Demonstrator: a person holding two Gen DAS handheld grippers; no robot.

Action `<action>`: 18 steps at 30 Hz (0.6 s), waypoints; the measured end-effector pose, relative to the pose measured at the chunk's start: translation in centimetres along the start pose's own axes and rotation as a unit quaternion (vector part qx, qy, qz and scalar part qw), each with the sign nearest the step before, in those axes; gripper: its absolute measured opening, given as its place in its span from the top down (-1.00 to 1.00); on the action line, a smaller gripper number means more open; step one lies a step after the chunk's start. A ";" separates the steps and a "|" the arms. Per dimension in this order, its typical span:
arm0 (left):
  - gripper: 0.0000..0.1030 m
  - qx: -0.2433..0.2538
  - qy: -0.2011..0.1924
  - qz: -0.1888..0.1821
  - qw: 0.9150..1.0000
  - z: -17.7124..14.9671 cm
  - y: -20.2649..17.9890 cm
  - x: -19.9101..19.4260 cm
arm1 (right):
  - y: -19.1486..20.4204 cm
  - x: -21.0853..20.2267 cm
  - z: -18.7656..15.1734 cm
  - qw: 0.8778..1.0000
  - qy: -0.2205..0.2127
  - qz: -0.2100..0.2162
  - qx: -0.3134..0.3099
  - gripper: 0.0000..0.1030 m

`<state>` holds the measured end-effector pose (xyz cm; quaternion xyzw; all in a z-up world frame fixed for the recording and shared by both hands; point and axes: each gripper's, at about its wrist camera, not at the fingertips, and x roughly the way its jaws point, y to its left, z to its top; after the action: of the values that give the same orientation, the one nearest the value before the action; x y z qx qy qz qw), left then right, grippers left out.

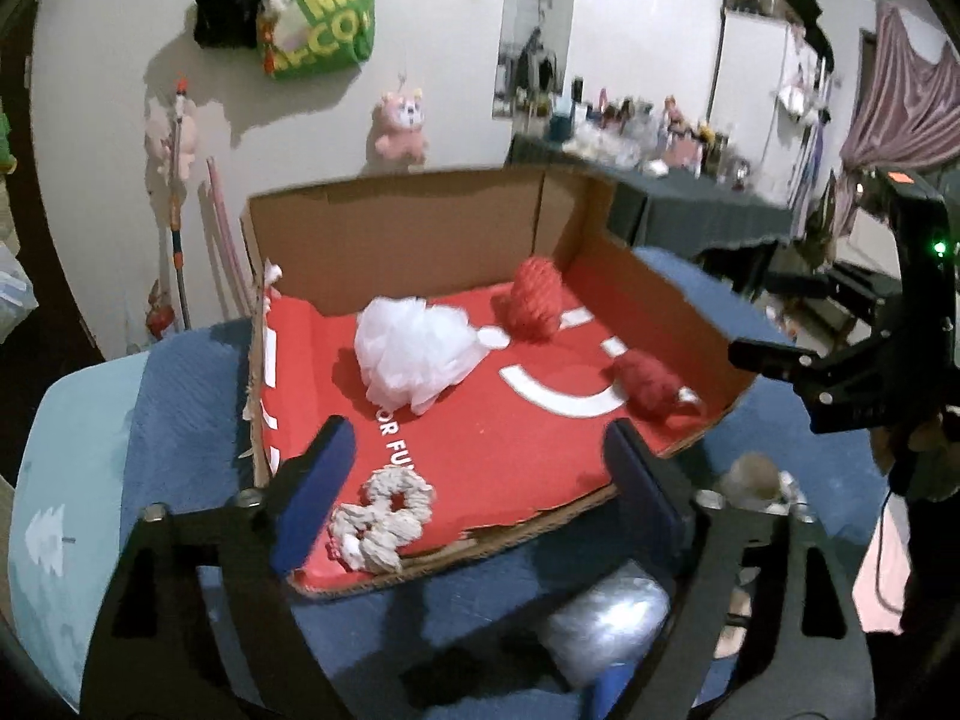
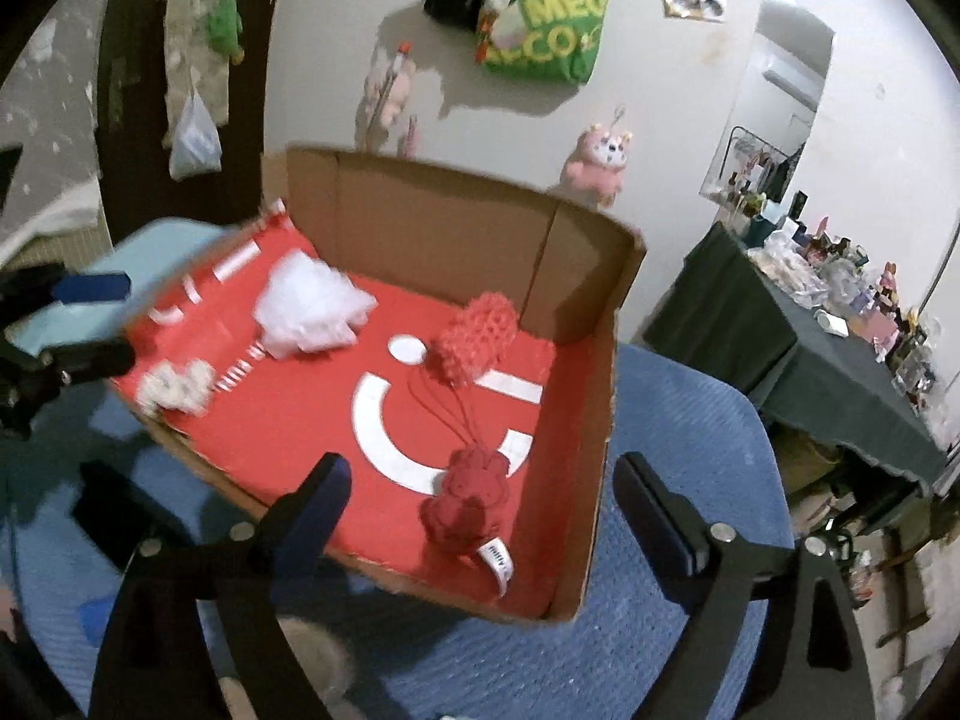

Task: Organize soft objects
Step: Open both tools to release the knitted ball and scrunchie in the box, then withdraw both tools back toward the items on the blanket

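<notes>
A cardboard box (image 1: 420, 240) (image 2: 450, 222) with a red printed floor sits on a blue blanket (image 1: 180, 396) (image 2: 678, 480). Inside lie a white mesh pouf (image 1: 408, 354) (image 2: 306, 312), a red knitted piece (image 1: 534, 300) (image 2: 474, 339), a red plush bunny (image 1: 648, 381) (image 2: 465, 498) and a cream rope knot toy (image 1: 384, 519) (image 2: 177, 387). My left gripper (image 1: 480, 444) (image 2: 90, 324) stands open over the box's near edge, with the rope toy lying loose by its left finger. Above the bunny my right gripper (image 2: 483, 474) is open and holds nothing.
A crinkly silvery bundle (image 1: 606, 618) and a beige fuzzy item (image 1: 750, 474) (image 2: 312, 660) lie on the blanket outside the box. A dark-clothed table (image 2: 840, 372) crowded with bottles stands to the right. A green bag (image 1: 324, 12) and a pink plush (image 1: 399, 126) hang on the wall behind.
</notes>
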<state>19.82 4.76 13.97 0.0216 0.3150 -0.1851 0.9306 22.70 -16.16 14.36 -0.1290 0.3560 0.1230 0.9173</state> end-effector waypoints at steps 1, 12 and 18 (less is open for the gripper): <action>-0.77 -0.003 -0.013 -0.003 1.000 -0.1 -0.4 -0.8 | 0.0 -0.9 -0.1 1.000 -0.009 0.003 0.005 -0.79; -0.88 -0.012 -0.089 0.038 0.995 -2.6 -4.0 -6.8 | 1.7 -8.6 -2.8 0.996 -0.084 0.021 0.036 -1.00; -0.92 -0.012 -0.125 0.049 0.991 -4.7 -6.0 -9.5 | 2.9 -11.7 -5.3 0.992 -0.112 0.027 0.049 -1.00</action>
<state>8.02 3.10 16.30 0.0027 0.1969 -0.1370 0.9708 10.14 -16.69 18.16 -0.0599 0.2597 0.1438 0.9530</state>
